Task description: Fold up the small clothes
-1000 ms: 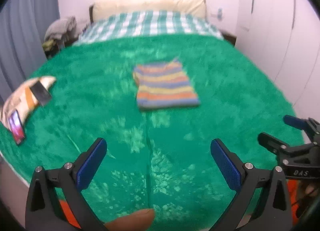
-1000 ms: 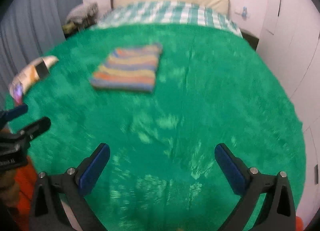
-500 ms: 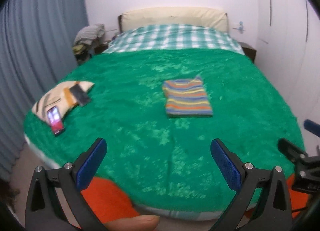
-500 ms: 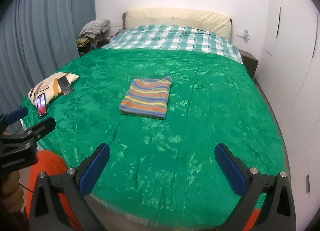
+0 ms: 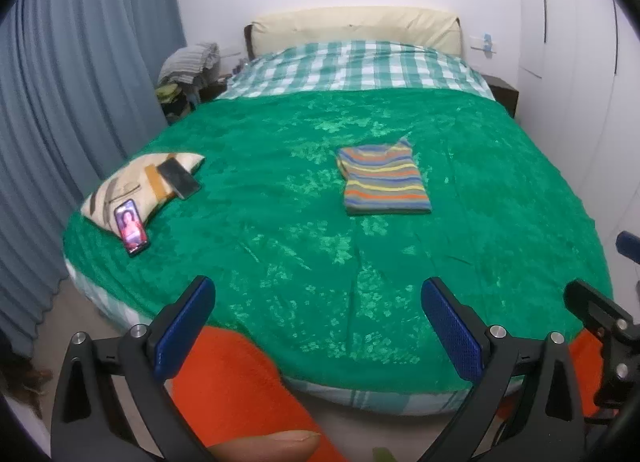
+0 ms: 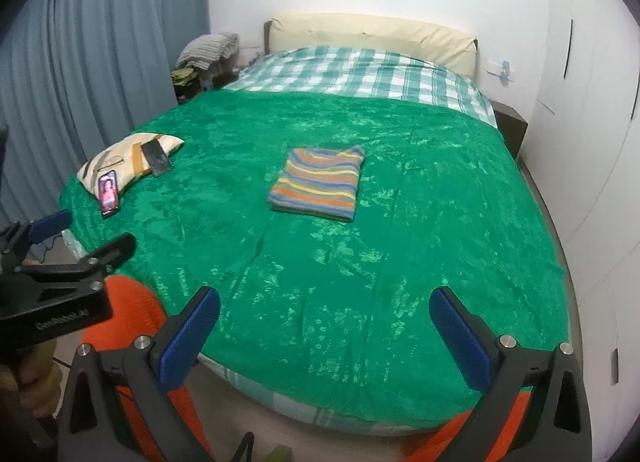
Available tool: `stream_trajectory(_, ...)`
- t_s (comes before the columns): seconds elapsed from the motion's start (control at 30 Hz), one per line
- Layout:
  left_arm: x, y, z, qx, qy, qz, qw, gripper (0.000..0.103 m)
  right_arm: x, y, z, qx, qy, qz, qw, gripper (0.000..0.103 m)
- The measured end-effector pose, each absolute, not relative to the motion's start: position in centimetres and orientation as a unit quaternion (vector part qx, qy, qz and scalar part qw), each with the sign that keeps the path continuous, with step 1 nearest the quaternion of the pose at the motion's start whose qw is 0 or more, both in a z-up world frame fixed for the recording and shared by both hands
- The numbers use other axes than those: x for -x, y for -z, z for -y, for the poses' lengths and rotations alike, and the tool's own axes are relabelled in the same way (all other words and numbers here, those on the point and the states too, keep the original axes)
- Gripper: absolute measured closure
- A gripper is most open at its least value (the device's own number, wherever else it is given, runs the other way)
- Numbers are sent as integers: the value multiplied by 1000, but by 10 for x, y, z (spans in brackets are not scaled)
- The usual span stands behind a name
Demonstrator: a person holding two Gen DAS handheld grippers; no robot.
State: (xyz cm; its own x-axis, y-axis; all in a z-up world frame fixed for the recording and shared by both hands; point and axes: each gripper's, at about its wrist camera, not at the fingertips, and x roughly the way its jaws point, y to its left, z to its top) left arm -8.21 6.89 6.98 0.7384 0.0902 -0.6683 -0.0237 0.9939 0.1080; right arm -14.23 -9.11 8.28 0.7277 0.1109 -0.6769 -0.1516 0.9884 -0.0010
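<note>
Striped garment: folded, mid green blanket, well beyond both grippers.
Left gripper: wide, empty.
Right gripper: wide, empty.

Both tongs pulled back beyond bed edge.

Green blanket with lighter green leafy blotches. Folded garment striped orange, yellow, blue, grey-green. Green-and-white checked sheet at the far end. Cream headboard. Blue-grey curtain. Cream pillow with brown and ochre streaks. Blue pads on black gripper fingers. White walls.
</note>
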Motion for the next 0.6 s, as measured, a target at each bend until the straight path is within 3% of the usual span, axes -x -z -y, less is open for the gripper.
stream_trajectory(0.6,85,-71,-66,-45,-24,-365,930,0,149,-88,86,32,-54,-358,932,0)
